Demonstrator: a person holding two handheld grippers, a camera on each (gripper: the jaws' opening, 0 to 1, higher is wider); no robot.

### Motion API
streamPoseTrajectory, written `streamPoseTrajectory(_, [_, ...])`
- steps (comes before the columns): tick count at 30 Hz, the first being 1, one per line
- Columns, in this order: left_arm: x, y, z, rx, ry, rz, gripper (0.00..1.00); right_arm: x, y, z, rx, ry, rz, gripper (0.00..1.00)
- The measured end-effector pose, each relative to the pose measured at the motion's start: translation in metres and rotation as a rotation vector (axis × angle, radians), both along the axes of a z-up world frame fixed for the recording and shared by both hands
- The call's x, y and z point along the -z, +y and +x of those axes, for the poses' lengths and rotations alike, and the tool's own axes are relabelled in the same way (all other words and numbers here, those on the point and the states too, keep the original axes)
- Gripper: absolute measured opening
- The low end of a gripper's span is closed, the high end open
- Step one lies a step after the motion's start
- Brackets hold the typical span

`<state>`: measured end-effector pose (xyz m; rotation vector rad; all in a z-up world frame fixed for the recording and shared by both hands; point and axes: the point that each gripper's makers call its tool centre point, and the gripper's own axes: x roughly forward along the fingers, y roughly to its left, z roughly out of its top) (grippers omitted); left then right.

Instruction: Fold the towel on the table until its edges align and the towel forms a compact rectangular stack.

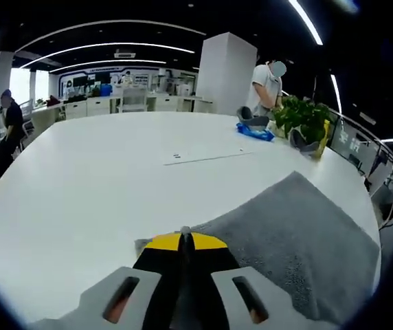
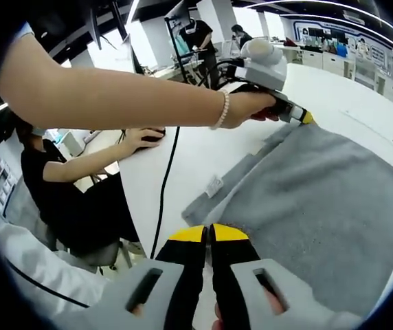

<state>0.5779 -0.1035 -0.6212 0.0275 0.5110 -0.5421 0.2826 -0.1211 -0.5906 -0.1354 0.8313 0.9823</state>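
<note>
A grey towel (image 1: pixel 299 234) lies flat on the white table (image 1: pixel 114 179). In the left gripper view it spreads to the right of my left gripper (image 1: pixel 185 236). That gripper's yellow-tipped jaws are pressed together on the towel's corner, and a scrap of cloth pokes out to their left. In the right gripper view the towel (image 2: pixel 320 206) has a white label (image 2: pixel 214 185) near a doubled edge. My right gripper (image 2: pixel 209 232) is shut at the near edge of the cloth. Across the towel, a hand holds the left gripper (image 2: pixel 304 117) at the far corner.
A potted plant (image 1: pixel 305 117), a grey bowl (image 1: pixel 251 118) and a blue item (image 1: pixel 255 130) sit at the table's far right, by a standing person (image 1: pixel 266 86). A black cable (image 2: pixel 165 179) runs over the table edge. A person (image 2: pixel 66 185) sits close by.
</note>
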Motion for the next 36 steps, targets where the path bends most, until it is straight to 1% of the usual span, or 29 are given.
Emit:
streamPoseTrajectory(1, [-0.008,-0.001,0.000,-0.002,-0.018,-0.015,0.04,-0.001,0.000,0.000,-0.001,-0.006,0.002,0.00])
streamPoseTrajectory(3, [-0.018,-0.001,0.001,-0.007,-0.039,-0.028,0.04,-0.003,0.000,0.001,-0.002,-0.012,0.006,0.00])
streamPoseTrajectory(8, [-0.042,0.000,0.005,-0.012,-0.091,-0.032,0.03,-0.010,0.005,-0.001,-0.019,-0.023,0.034,0.00])
streamPoseTrajectory(11, [-0.049,-0.001,0.005,-0.003,-0.106,-0.023,0.03,-0.010,0.009,0.000,-0.025,-0.028,0.049,0.00])
streamPoseTrajectory(13, [-0.044,-0.002,0.005,0.008,-0.108,0.006,0.04,-0.005,0.012,0.003,-0.024,-0.025,0.051,0.00])
streamPoseTrajectory(15, [-0.036,-0.001,0.005,0.011,-0.093,0.022,0.04,0.004,0.016,0.005,-0.029,-0.018,0.043,0.00])
streamPoseTrajectory(20, [-0.024,0.000,0.006,0.001,-0.061,0.018,0.04,0.020,0.023,0.006,-0.038,0.013,0.045,0.01])
streamPoseTrajectory(23, [-0.020,0.000,0.006,-0.007,-0.045,0.012,0.04,0.026,0.024,0.009,-0.048,-0.004,0.030,0.02])
streamPoseTrajectory(25, [-0.017,0.000,0.004,-0.010,-0.034,0.009,0.04,0.029,0.021,0.012,-0.044,-0.012,0.017,0.00])
streamPoseTrajectory(28, [-0.016,0.001,0.003,-0.016,-0.031,-0.001,0.05,0.029,0.015,0.017,-0.037,-0.026,0.006,0.01])
streamPoseTrajectory(31, [-0.017,0.001,0.002,-0.023,-0.030,-0.005,0.06,0.024,0.011,0.021,-0.023,-0.029,0.021,0.03])
streamPoseTrajectory(33, [-0.020,0.002,0.001,-0.026,-0.034,-0.005,0.07,0.022,0.008,0.023,-0.019,-0.045,0.016,0.04])
streamPoseTrajectory(36, [-0.028,0.002,-0.002,-0.024,-0.057,0.008,0.10,0.018,0.003,0.025,-0.012,-0.055,0.016,0.05])
